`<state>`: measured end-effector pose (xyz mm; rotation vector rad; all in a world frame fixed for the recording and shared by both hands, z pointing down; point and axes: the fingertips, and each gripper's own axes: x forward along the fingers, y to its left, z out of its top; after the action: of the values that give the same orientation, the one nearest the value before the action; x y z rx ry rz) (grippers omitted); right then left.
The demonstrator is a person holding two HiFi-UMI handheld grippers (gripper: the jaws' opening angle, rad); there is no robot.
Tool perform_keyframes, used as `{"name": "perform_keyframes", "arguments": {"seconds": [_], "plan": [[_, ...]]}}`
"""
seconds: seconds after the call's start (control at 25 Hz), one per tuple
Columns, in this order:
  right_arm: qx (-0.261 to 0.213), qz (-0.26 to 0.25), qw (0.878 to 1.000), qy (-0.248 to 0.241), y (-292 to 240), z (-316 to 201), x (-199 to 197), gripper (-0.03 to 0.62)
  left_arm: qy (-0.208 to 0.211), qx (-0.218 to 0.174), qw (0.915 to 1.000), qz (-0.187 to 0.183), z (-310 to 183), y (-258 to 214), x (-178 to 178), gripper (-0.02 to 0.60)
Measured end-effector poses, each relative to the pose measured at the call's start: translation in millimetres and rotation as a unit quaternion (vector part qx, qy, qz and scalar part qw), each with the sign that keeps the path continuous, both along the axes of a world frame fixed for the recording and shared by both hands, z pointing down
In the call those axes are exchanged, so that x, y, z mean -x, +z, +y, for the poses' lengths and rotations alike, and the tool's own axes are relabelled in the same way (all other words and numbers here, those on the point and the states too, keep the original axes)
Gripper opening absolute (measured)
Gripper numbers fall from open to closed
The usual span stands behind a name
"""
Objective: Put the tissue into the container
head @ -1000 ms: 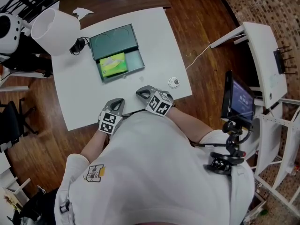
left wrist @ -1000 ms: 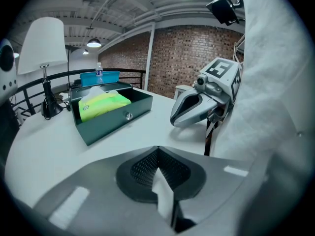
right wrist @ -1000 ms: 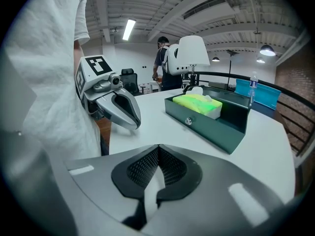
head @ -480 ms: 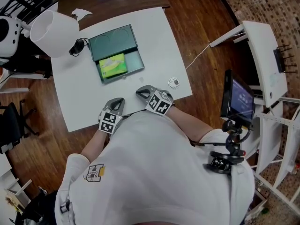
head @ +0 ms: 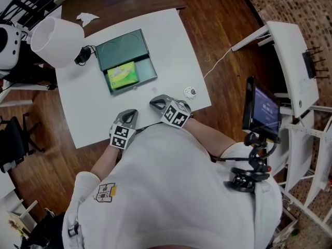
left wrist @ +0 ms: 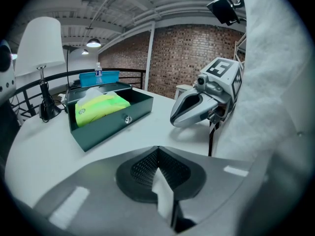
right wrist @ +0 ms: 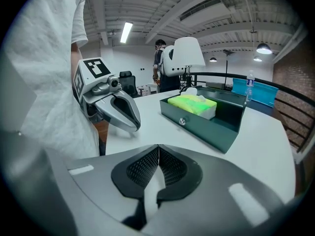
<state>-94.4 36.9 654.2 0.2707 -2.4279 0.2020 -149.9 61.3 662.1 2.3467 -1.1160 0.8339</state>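
Observation:
A dark green container (head: pixel 146 71) lies open on the white table (head: pixel 171 40), its lid (head: pixel 118 49) folded back. A yellow-green tissue pack (head: pixel 122 75) sits inside it, also seen as the tissue pack (left wrist: pixel 98 108) and the tissue pack (right wrist: pixel 192 103). My left gripper (head: pixel 130 113) and right gripper (head: pixel 154 102) rest side by side at the table's near edge, well short of the container. Both are shut, with nothing between the jaws. The left gripper view shows the right gripper (left wrist: pixel 193 108). The right gripper view shows the left gripper (right wrist: pixel 117 110).
A white lamp (head: pixel 56 35) stands at the table's far left beside the lid. A small round object (head: pixel 190 92) lies near the right edge. Crumpled paper (head: pixel 86 18) lies at the far corner. A screen on a stand (head: pixel 262 110) and white furniture (head: pixel 293 66) stand to the right.
The head view has drifted slightly, so the table sits a little further left and up. Both grippers and the container have stayed where they were.

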Motion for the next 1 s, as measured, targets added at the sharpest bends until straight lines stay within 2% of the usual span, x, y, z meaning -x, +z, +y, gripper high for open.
{"name": "perform_keyframes", "arguments": {"seconds": [0.48,0.72,0.88,1.0], "plan": [[-0.005,-0.005,1.0,-0.006,9.2,1.7,-10.7,0.002,-0.007,-0.008,0.9999,0.001,2.9,10.1,-15.5,0.0],[-0.003,-0.007,1.0,-0.012,-5.8,2.6,-0.9,0.002,-0.011,-0.003,0.9999,-0.003,7.2,-4.7,-6.0,0.0],[0.002,-0.013,1.0,-0.017,-11.4,-4.7,-19.8,0.002,-0.014,0.002,0.9999,-0.008,1.0,-10.8,-25.6,0.0],[-0.002,-0.007,1.0,-0.023,-11.6,-4.7,-21.3,0.0,-0.016,0.001,0.9998,-0.011,-0.1,-12.6,-25.5,0.0]]}}
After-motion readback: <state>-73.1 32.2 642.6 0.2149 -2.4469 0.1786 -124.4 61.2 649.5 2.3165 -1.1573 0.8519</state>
